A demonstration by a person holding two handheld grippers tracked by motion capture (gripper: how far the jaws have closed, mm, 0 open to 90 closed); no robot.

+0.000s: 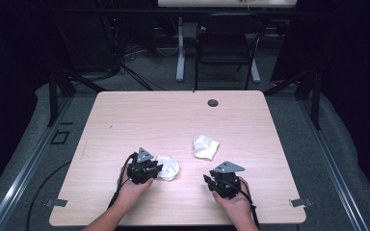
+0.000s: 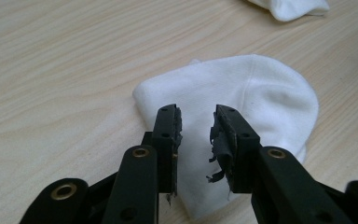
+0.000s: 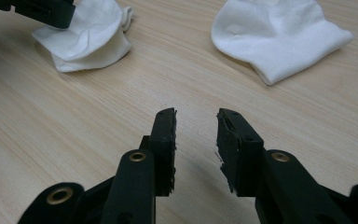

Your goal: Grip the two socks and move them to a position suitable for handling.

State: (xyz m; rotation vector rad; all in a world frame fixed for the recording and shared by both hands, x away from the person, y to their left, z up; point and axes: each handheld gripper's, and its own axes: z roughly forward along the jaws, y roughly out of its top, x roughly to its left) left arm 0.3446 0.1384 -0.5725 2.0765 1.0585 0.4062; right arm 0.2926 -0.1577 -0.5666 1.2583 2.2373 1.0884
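— While you're standing on that side, tell me what the left gripper point(image 1: 155, 168) is doing.

— It sits low at the near part of the table point(image 1: 139, 120), held in the person's left hand point(image 1: 134, 188), right at the edge of a white sock point(image 1: 168, 167). From the left gripper view its fingers point(image 2: 168, 135) are parted, with a gap between them, and the sock point(image 2: 242, 93) lies flat on the wood under and beyond the tips. I can't say whether the tips touch the cloth. The padding on the right-hand finger looks torn and frayed.

— And the other one?

— The right gripper point(image 1: 211, 181) is in the right hand point(image 1: 236, 202), also near the front edge, well apart from the left one. Its fingers point(image 3: 165, 135) stand open too, over bare wood, holding nothing.

— Is there a second sock?

— Yes, a second white sock point(image 1: 205, 146), crumpled, lying a little farther in, between the two grippers and nearer the right one. In the right gripper view it point(image 3: 279, 37) is ahead and to the right, while the first sock point(image 3: 86, 39) is off to the upper left, with the left gripper's dark body overlapping its corner.

— Anything else about?

— A small round grommet point(image 1: 213, 102) near the far edge of the table, and a black chair point(image 1: 226, 43) beyond it on the carpet.
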